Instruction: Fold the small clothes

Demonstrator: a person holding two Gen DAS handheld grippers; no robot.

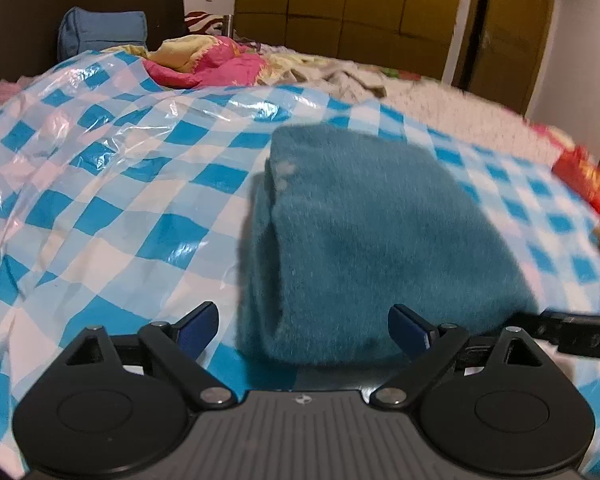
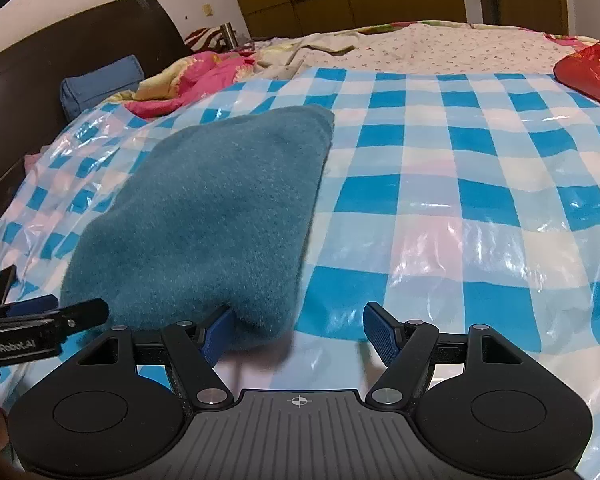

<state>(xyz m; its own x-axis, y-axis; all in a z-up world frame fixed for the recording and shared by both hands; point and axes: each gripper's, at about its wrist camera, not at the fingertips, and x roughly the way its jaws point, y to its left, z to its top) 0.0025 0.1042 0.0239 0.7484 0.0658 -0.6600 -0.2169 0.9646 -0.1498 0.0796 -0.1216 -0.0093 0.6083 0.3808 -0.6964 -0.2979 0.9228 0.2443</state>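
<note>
Here both claws, left [image 1: 303, 330] and right [image 2: 299, 332], gape downward over the folded teal cloth [image 1: 372, 240].

The folded teal fleece garment [image 2: 204, 216] lies on the blue-and-white checked plastic sheet [image 2: 440, 184]. Behind the sheet's left side lies the pink-and-yellow crumpled quilt [image 2: 196, 80]; at its right edge, the red printed bag [image 2: 592, 72].

A teal fuzzy garment [image 2: 204, 216] lies on a blue-and-white checked plastic sheet [image 2: 440, 184], near a pink quilt [image 2: 204, 76].

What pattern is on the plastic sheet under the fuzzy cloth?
Blue-and-white checks on the plastic sheet, clearest in the right wrist view.
</note>
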